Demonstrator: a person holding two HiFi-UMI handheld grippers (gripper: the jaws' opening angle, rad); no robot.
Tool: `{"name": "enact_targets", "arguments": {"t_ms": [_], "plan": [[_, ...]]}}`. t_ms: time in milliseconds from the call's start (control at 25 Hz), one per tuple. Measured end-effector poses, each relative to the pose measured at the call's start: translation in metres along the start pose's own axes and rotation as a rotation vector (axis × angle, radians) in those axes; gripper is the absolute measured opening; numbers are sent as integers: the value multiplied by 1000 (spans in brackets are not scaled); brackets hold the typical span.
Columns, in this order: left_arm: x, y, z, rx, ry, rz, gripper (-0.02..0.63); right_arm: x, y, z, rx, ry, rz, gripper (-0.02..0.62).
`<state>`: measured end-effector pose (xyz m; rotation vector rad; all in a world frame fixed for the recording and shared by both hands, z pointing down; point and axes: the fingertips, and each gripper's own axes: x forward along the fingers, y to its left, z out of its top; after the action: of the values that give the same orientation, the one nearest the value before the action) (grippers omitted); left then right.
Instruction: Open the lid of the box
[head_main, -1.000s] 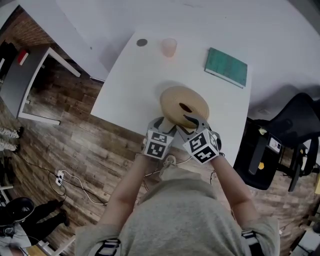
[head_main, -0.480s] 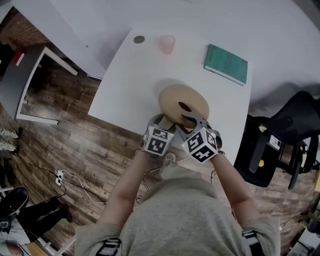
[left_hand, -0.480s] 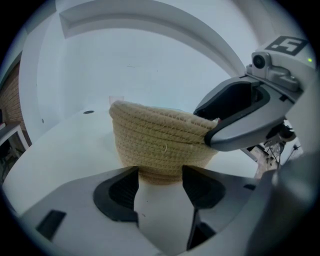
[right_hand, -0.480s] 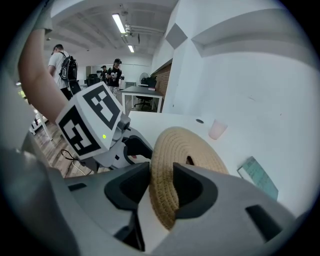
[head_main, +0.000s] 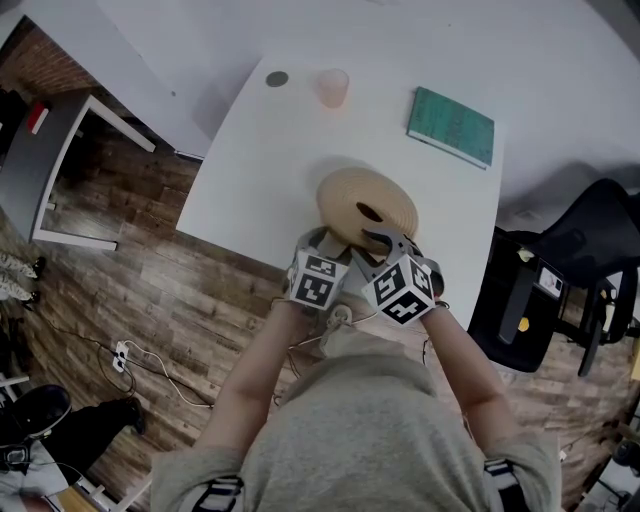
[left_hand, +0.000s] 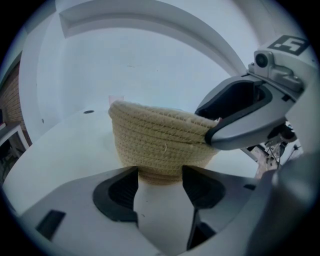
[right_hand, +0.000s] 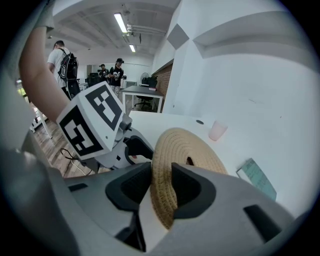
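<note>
Fingers (right_hand: 136, 187) of the right gripper (right_hand: 161, 180) are closing on the lid (right_hand: 185, 150), woven rim edge-on between them, so the grab is nearly set. Left gripper view: the left gripper (left_hand: 159, 182) has its fingers (left_hand: 116, 196) on the box (left_hand: 160, 142) base, seemingly clamped, contact partly hidden. Head view: box unmoved since a second ago near the bench (head_main: 260, 170) front edge, lid not yet lifted

Bright, even indoor light. Ceiling strip lights (right_hand: 120, 22) glow high above the left tongs (head_main: 322, 245). A faint, soft shadow lies on the white table (head_main: 260, 160) just beyond them. Both gripper views bulge like fisheyes, with dark corners; the nearest parts look soft.
</note>
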<state>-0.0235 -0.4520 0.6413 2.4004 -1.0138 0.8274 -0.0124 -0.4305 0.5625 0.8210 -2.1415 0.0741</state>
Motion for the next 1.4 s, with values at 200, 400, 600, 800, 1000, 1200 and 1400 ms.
{"name": "enact_targets", "arguments": {"t_ms": [200, 400, 600, 800, 1000, 1200, 1400], "plan": [[-1, 0, 1, -1, 2, 5, 252, -5, 1, 3, -63, -3, -34, 114], [0, 0, 1, 4, -7, 6, 252, -12, -2, 8, -41, -26, -38, 103], [-1, 0, 0, 1, 4, 10, 252, -22, -9, 16, -20, -60, -51, 87], [0, 1, 1, 7, -7, 16, 252, -33, -22, 25, 31, -109, -69, 81], [-2, 0, 1, 7, 1, 19, 252, -43, -36, 33, 117, -177, -83, 80], [-2, 0, 1, 10, 4, 28, 252, -52, -49, 38, 207, -234, -102, 78], [-3, 0, 2, 12, 5, 37, 252, -58, -57, 34, 259, -253, -116, 77]]}}
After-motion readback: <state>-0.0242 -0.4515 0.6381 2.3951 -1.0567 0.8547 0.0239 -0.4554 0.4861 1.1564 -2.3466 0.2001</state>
